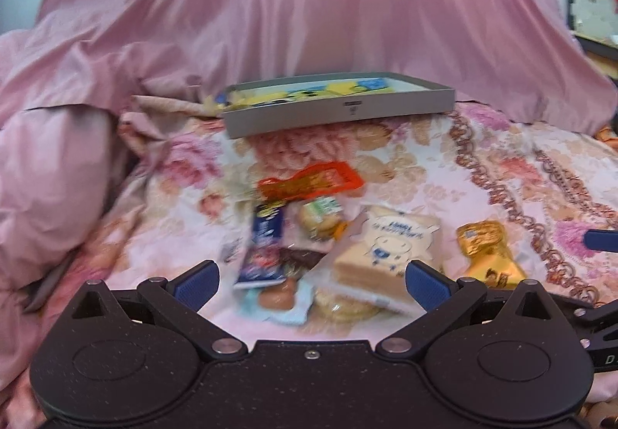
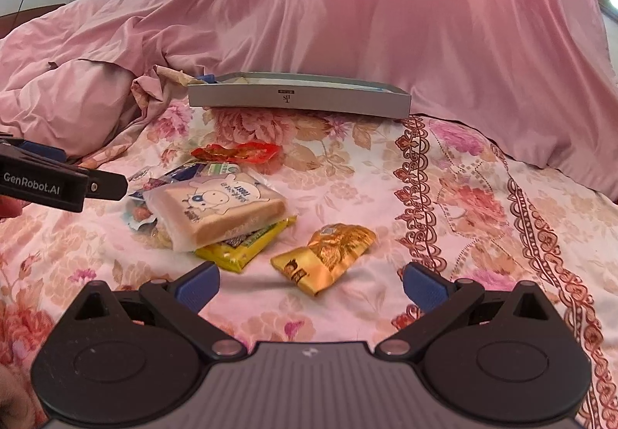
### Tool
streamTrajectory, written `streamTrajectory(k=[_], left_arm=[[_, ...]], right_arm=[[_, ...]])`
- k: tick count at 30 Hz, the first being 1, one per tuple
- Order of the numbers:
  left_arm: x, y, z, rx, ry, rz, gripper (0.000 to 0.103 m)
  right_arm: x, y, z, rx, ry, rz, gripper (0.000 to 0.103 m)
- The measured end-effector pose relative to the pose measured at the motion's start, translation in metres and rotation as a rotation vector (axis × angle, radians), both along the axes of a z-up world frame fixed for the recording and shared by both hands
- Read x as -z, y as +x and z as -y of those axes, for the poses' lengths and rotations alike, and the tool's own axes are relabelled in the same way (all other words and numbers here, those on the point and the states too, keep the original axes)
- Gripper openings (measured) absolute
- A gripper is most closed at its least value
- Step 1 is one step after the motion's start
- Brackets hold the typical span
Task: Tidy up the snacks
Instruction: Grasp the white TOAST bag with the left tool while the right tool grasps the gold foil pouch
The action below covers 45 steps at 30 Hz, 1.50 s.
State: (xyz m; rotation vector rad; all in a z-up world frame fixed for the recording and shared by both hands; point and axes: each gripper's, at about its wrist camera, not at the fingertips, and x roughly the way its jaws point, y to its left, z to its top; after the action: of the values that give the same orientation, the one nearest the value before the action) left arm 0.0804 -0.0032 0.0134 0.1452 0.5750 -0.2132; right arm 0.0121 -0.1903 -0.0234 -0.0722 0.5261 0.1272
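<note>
Between the right claw [image 2: 311, 284] fingers, apparently untouched, lies the gold packet [image 2: 324, 255].

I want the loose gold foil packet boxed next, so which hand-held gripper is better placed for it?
Right. The crinkled gold foil snack packet lies apart from the pile, straight ahead of the open right hand-held gripper; the left hand-held gripper faces the pile.

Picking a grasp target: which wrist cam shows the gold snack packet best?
Right wrist. The gold packet lies sharp, whole and alone on the floral bedspread, ahead of the open right gripper. In the left wrist view the packet is motion-blurred, off right, its lower end behind the gripper linkage.
</note>
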Motion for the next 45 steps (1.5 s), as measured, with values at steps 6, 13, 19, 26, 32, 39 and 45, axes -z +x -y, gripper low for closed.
streamTrajectory(k=[6, 13, 19, 26, 32, 39, 45], left_arm=[[0.014, 0.034, 0.013, 0.154, -0.025, 0.008, 0.102], [0.029, 0.068, 0.036, 0.305, -0.029, -0.029, 0.102], [0.041, 0.082, 0.041, 0.343, 0.015, -0.058, 0.102], [0.051, 0.092, 0.038, 0.408, -0.002, -0.132, 0.102], [0.057, 0.095, 0.042, 0.433, 0.041, -0.146, 0.097], [0.054, 0.096, 0.034, 0.418, -0.019, -0.19, 0.08], [0.052, 0.092, 0.023, 0.323, -0.048, -0.205, 0.077]], right_arm=[[0.008, 0.022, 0.004, -0.028, -0.017, -0.047, 0.103], [0.015, 0.035, 0.005, -0.016, -0.057, -0.081, 0.103], [0.019, 0.054, 0.007, 0.036, -0.046, -0.117, 0.103], [0.023, 0.072, 0.015, 0.115, -0.053, -0.154, 0.103], [0.022, 0.073, 0.018, 0.13, -0.049, -0.158, 0.103], [0.023, 0.076, 0.016, 0.122, -0.047, -0.164, 0.103], [0.027, 0.082, 0.01, 0.082, -0.021, -0.171, 0.103]])
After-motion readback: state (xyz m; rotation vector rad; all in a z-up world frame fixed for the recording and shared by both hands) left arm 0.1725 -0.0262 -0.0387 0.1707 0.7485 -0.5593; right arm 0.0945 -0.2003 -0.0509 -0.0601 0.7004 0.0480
